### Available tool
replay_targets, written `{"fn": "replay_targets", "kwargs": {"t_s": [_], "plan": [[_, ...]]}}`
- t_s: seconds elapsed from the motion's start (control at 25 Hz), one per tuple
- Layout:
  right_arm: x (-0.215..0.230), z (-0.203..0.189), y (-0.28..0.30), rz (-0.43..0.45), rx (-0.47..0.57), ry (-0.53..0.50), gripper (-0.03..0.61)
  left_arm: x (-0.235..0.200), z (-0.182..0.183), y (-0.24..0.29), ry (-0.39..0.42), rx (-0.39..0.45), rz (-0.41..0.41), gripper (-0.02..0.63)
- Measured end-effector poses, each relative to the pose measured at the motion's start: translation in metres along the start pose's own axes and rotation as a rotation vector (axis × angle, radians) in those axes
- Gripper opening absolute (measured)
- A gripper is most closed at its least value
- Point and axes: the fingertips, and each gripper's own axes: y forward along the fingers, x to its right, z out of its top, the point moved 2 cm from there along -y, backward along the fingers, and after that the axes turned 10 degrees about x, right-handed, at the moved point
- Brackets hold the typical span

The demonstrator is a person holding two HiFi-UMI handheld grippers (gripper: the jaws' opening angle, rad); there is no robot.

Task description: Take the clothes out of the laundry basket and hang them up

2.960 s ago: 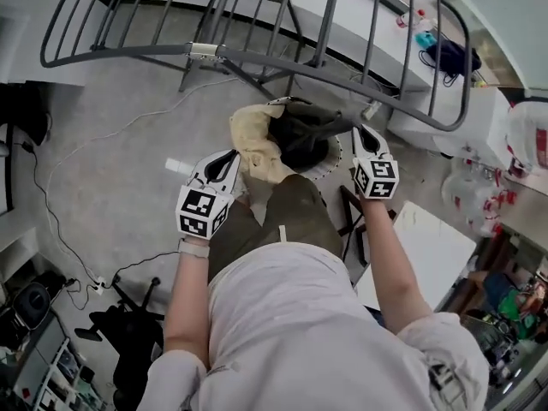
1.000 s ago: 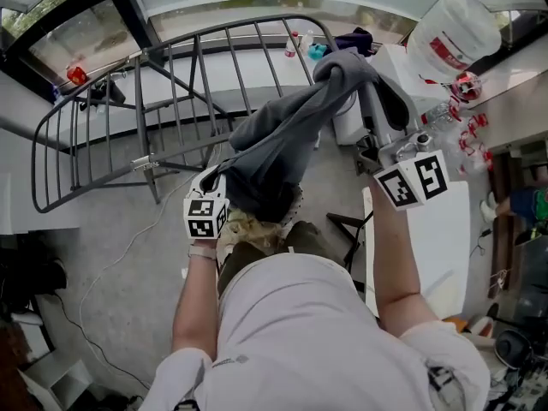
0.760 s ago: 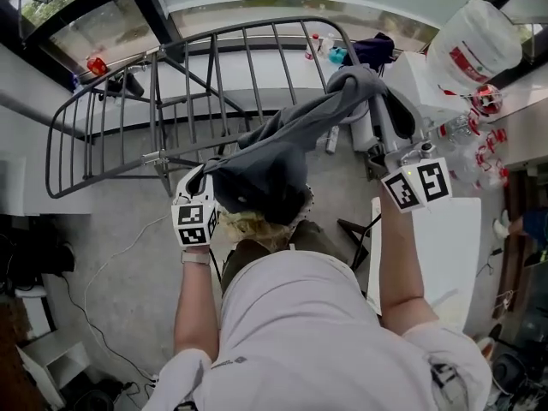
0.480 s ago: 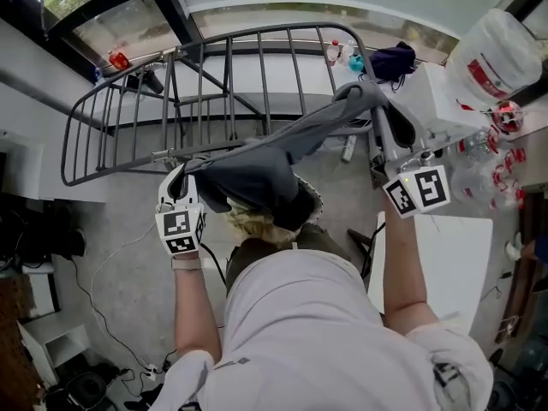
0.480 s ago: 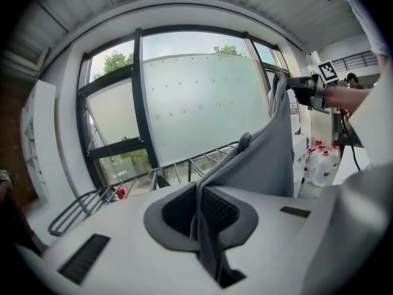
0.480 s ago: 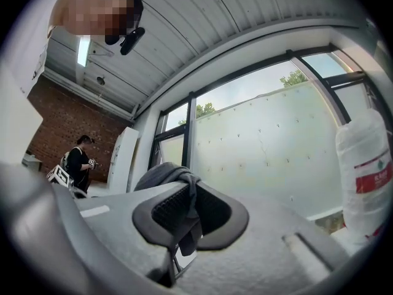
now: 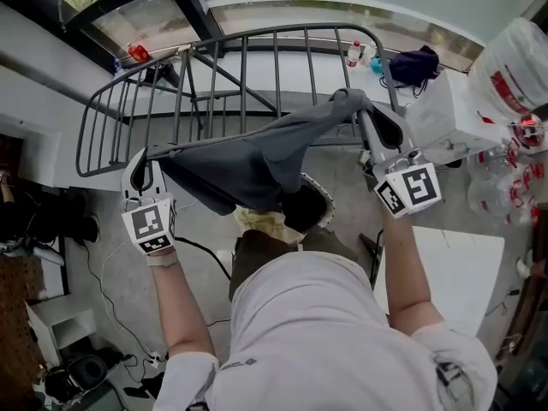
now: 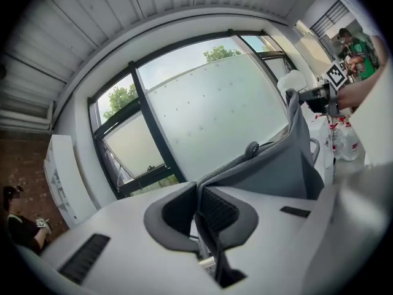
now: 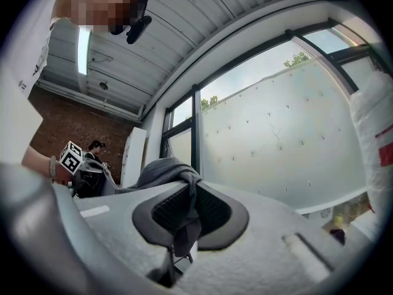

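Observation:
A dark grey garment (image 7: 257, 157) is stretched between both grippers in front of the grey drying rack (image 7: 214, 58). My left gripper (image 7: 145, 157) is shut on its left end, whose cloth (image 8: 270, 165) runs out from between the pads. At the upper right, my right gripper (image 7: 364, 110) is shut on the garment's other end, where a fold of grey cloth (image 9: 166, 168) bunches over the jaws. Below the garment stands the laundry basket (image 7: 312, 204) with a beige cloth (image 7: 261, 223) in it.
A white table (image 7: 454, 272) stands at the right. A large plastic bottle (image 7: 518, 54) and small bottles (image 7: 522, 135) are at the upper right. Cables (image 7: 111, 306) run over the grey floor at the left. Large windows (image 8: 209, 109) lie beyond the rack.
The garment has come up out of the basket and been spread wide. My left gripper swung up and out to the left; my right gripper came down a little.

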Motion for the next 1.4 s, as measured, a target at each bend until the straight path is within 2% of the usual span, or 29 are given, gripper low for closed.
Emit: {"fn": "replay_targets", "kwargs": {"t_s": [0.28, 0.6, 0.8, 1.24, 1.4], "plan": [[0.005, -0.009, 0.067, -0.053, 0.017, -0.037, 0.026, -0.054, 0.02, 0.068, 0.002, 0.11, -0.007, 0.012], [0.029, -0.001, 0.154, -0.212, 0.047, -0.071, 0.026, -0.104, 0.038, 0.181, -0.006, 0.216, -0.081, 0.012], [0.04, 0.017, 0.199, -0.259, 0.075, -0.123, 0.026, -0.129, 0.061, 0.244, -0.03, 0.282, -0.123, 0.012], [0.074, 0.054, 0.256, -0.385, 0.128, -0.187, 0.026, -0.15, 0.124, 0.359, 0.055, 0.397, -0.216, 0.012], [0.078, 0.041, 0.262, -0.426, 0.077, -0.193, 0.027, -0.134, 0.116, 0.393, 0.133, 0.392, -0.281, 0.012]]}}
